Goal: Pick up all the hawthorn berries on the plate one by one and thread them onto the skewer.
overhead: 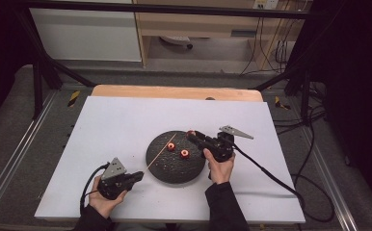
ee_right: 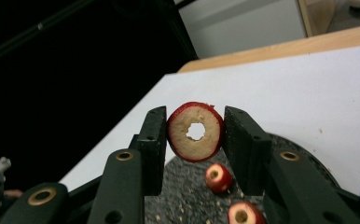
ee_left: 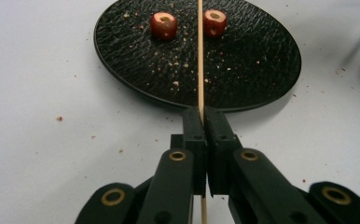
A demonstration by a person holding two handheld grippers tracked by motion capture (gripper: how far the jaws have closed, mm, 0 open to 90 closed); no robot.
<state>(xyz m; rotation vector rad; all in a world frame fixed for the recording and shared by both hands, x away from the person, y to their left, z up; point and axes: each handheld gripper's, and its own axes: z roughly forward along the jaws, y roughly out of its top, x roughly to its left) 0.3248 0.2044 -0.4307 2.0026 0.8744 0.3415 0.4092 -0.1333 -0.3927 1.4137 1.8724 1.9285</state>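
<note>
High view: nothing is threaded yet, I judge; the left gripper (overhead: 137, 176) fingers clamp a bare skewer (overhead: 161, 150) over the plate (overhead: 162, 173), the right gripper (overhead: 192, 135) fingers clamp one cored fruit (ee_right: 195, 131), two more (overhead: 171, 147) await.

We see two black grippers, the left gripper (overhead: 137, 176) and the right gripper (overhead: 192, 135), each topped by a grey three-cornered plate and trailing a black cable. Up close, in the left gripper view (ee_left: 201, 114) and the right gripper view (ee_right: 194, 133), the jaws are matte black blocks on chunky black links — brass-coloured rings mark the pivots. We note dark sleeves at both wrists.
</note>
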